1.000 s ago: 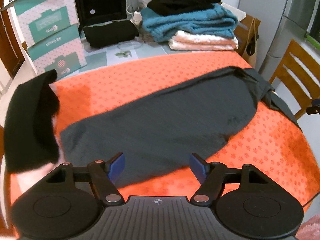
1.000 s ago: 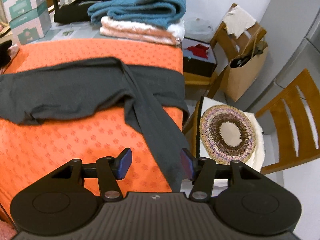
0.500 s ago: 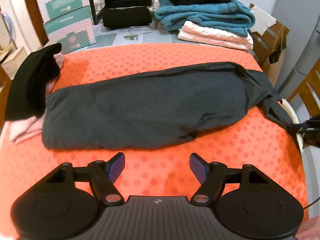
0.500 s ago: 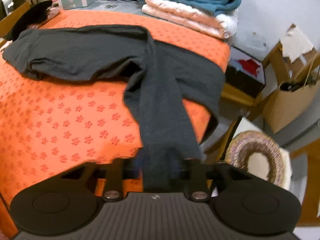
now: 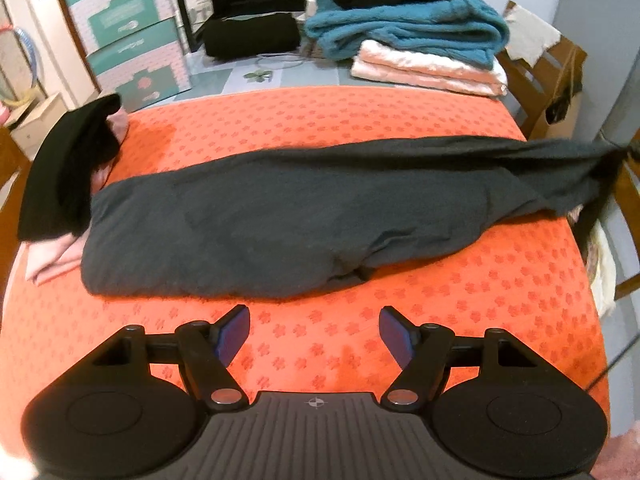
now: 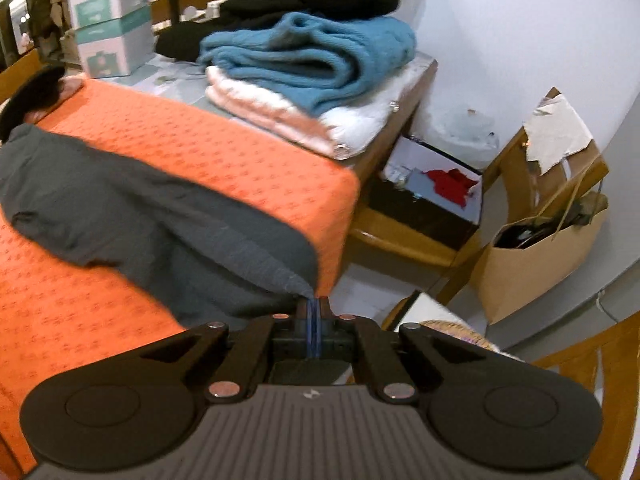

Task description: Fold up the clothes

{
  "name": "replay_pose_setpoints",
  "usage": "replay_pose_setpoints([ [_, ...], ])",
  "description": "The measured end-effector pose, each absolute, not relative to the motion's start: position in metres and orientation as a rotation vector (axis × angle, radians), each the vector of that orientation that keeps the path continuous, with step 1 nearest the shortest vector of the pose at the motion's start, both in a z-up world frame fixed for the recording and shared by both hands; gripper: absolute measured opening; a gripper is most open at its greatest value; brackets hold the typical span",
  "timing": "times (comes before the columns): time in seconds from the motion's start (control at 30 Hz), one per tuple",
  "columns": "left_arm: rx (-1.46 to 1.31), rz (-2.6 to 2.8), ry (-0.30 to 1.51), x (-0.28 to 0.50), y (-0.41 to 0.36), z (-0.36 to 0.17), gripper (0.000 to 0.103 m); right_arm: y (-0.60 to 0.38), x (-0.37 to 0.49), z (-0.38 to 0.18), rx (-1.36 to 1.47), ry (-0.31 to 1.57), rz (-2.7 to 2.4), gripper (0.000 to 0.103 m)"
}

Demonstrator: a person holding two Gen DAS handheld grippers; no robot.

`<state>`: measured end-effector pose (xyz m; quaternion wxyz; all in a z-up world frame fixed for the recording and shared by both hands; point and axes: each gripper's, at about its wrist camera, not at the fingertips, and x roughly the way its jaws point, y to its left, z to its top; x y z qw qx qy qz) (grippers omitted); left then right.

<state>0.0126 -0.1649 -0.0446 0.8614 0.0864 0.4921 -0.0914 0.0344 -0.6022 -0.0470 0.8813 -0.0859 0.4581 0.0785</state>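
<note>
A dark grey garment (image 5: 288, 216) lies lengthwise across the orange table cover (image 5: 320, 120). Its right end is stretched out past the table's right edge, lifted off the cover. My right gripper (image 6: 313, 307) is shut on the tip of that end of the dark grey garment (image 6: 224, 240), beyond the table corner. My left gripper (image 5: 314, 334) hovers open over bare orange cover, just in front of the garment's near edge, with nothing between its blue pads.
A black garment on pink cloth (image 5: 68, 168) lies at the left end. A stack of folded teal, pink and black clothes (image 5: 416, 36) stands at the back, with teal boxes (image 5: 128, 32) beside it. Wooden chairs (image 6: 400, 236), a paper bag (image 6: 536, 248) and a woven cushion (image 6: 452, 330) stand right of the table.
My right gripper closed on the hanging sleeve end and pulled it out to the right, straightening it. The left gripper drew back toward the near edge, still open.
</note>
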Motion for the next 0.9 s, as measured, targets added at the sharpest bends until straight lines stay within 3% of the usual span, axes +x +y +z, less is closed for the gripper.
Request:
replay_pose_setpoints([
  [0.47, 0.270, -0.173, 1.083, 0.035, -0.190, -0.066, 0.075, -0.625, 0.136, -0.111, -0.232, 1.086, 0.180, 0.003],
  [0.6, 0.268, -0.139, 1.084, 0.039, -0.189, -0.071, 0.075, -0.629, 0.148, -0.134, -0.264, 1.107, 0.140, 0.013],
  [0.9, 0.260, -0.085, 1.069, 0.044, -0.193, -0.082, 0.075, -0.605, 0.117, -0.108, -0.238, 0.990, 0.346, 0.017],
])
